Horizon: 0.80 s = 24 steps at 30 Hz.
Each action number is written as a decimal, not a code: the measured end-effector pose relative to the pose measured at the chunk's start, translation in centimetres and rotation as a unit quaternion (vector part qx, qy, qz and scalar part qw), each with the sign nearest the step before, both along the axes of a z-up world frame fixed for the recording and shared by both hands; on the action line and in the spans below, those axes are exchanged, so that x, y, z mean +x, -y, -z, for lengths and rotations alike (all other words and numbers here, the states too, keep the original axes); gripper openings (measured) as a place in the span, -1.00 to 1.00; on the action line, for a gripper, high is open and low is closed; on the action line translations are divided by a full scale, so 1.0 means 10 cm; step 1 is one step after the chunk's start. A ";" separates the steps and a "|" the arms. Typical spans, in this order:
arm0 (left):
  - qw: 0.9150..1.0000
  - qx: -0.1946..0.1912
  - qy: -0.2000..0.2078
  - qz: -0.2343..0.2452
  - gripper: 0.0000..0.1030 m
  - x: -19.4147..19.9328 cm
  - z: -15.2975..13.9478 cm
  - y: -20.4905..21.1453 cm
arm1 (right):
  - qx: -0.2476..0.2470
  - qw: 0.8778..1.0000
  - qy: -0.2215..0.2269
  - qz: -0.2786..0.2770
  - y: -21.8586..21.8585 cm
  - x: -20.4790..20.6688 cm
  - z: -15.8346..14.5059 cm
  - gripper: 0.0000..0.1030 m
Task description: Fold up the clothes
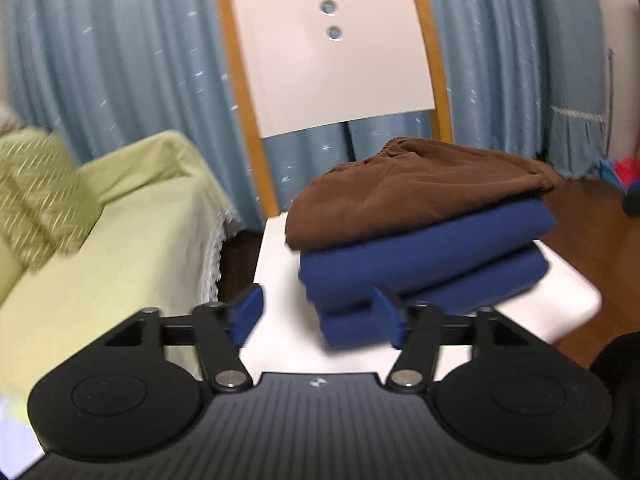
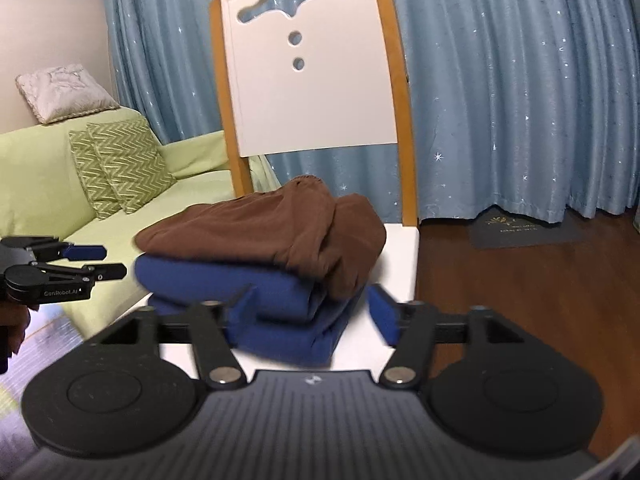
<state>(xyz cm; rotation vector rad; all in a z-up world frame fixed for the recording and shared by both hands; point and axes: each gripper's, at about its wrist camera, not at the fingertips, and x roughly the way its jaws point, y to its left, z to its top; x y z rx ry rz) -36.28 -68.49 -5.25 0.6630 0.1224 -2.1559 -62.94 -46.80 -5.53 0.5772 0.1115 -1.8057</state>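
Only the right wrist view shows the left tool (image 2: 102, 260), jaws apart.

Home living room, green sofa (image 2: 48, 184) with cushions (image 2: 120, 168), starry blue curtains (image 2: 500, 100), wooden floor (image 2: 520, 280)

Pale blue curtains (image 2: 500, 100) with small star specks cover the whole back wall, hanging down to a dark wood floor (image 2: 520, 280) with a dark mat (image 2: 524, 228) at the hem. White chair (image 2: 312, 80) with orange-wood side rails stands in front. Left: light green sofa (image 2: 36, 200), two zigzag cushions (image 2: 120, 168), one grey-white pillow (image 2: 64, 92) on its backrest.
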 end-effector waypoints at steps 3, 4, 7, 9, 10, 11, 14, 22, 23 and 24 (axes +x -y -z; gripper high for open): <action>0.999 0.032 -0.020 -0.016 0.59 0.15 0.01 -0.23 | 0.003 1.000 -0.015 0.010 -0.21 0.22 -0.02 0.97; 0.999 0.040 -0.024 -0.019 0.68 0.21 0.02 -0.28 | 0.005 1.000 -0.018 0.009 -0.24 0.26 -0.03 0.97; 0.998 0.036 -0.042 -0.035 0.99 0.34 0.00 -0.49 | 0.023 0.999 -0.024 0.010 -0.33 0.44 -0.07 0.98; 0.997 0.049 -0.049 -0.040 0.99 0.38 -0.04 -0.56 | 0.029 0.999 -0.026 0.015 -0.37 0.49 -0.08 0.98; 0.996 0.056 -0.049 -0.041 0.99 0.38 -0.06 -0.59 | 0.036 0.999 -0.029 0.020 -0.39 0.54 -0.10 0.98; 0.996 0.058 -0.047 -0.039 0.99 0.38 -0.08 -0.62 | 0.041 0.998 -0.030 0.021 -0.41 0.59 -0.11 0.98; 0.997 0.047 -0.041 -0.037 0.99 0.38 -0.14 -0.74 | 0.042 0.999 -0.031 0.016 -0.50 0.70 -0.14 0.98; 0.998 0.036 -0.039 -0.033 0.99 0.31 -0.24 -0.96 | 0.032 0.999 -0.038 0.017 -0.74 0.84 -0.23 0.98; 0.998 0.035 -0.039 -0.033 0.99 0.31 -0.25 -0.98 | 0.031 0.999 -0.038 0.019 -0.75 0.84 -0.24 0.98; 0.998 0.035 -0.040 -0.033 0.99 0.31 -0.26 -0.99 | 0.028 0.999 -0.038 0.021 -0.77 0.85 -0.26 0.98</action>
